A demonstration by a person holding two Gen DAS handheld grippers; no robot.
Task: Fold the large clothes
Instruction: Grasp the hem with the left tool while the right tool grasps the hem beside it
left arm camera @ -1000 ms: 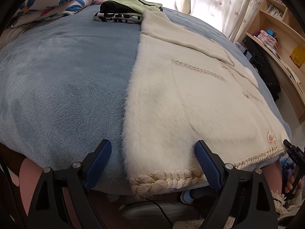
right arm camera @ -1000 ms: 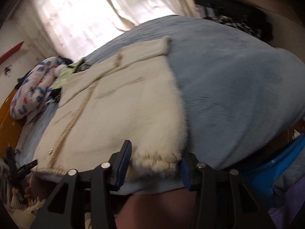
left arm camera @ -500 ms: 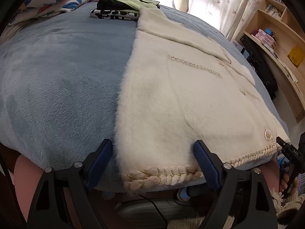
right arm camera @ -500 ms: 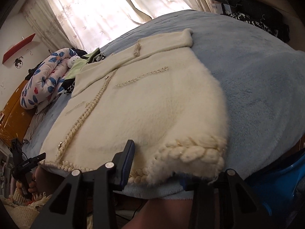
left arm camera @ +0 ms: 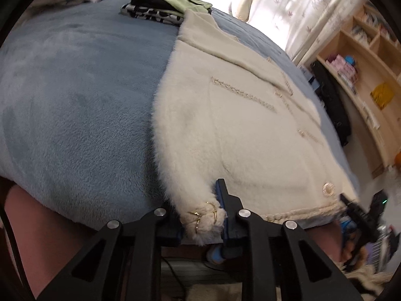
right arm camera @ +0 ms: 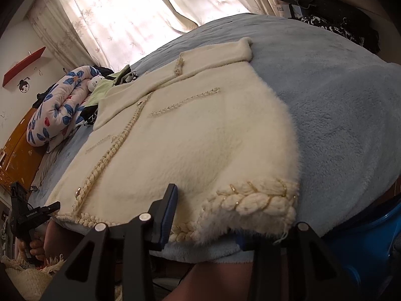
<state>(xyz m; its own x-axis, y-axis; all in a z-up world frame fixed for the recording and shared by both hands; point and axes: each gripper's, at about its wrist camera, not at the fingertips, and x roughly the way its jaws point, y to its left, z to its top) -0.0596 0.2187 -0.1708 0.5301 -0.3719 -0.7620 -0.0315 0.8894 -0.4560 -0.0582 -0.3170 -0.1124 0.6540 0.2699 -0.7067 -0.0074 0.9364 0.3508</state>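
Note:
A cream fluffy jacket with braided gold-thread trim lies flat on the blue blanket, hem toward me. It also shows in the right wrist view. My left gripper is shut on the hem's left corner, which bunches between the blue pads. My right gripper stands at the hem's right corner, jaws apart, with the braided hem between them; the right finger is hidden under the fabric.
Folded clothes and a floral quilt lie at the bed's far end. Wooden shelves stand to the right. The bed's edge is just in front of both grippers. Curtains hang behind.
My left gripper has closed on the hem's left corner, pinching it into a bunch. My right gripper has moved further along the hem's right corner and stays open.

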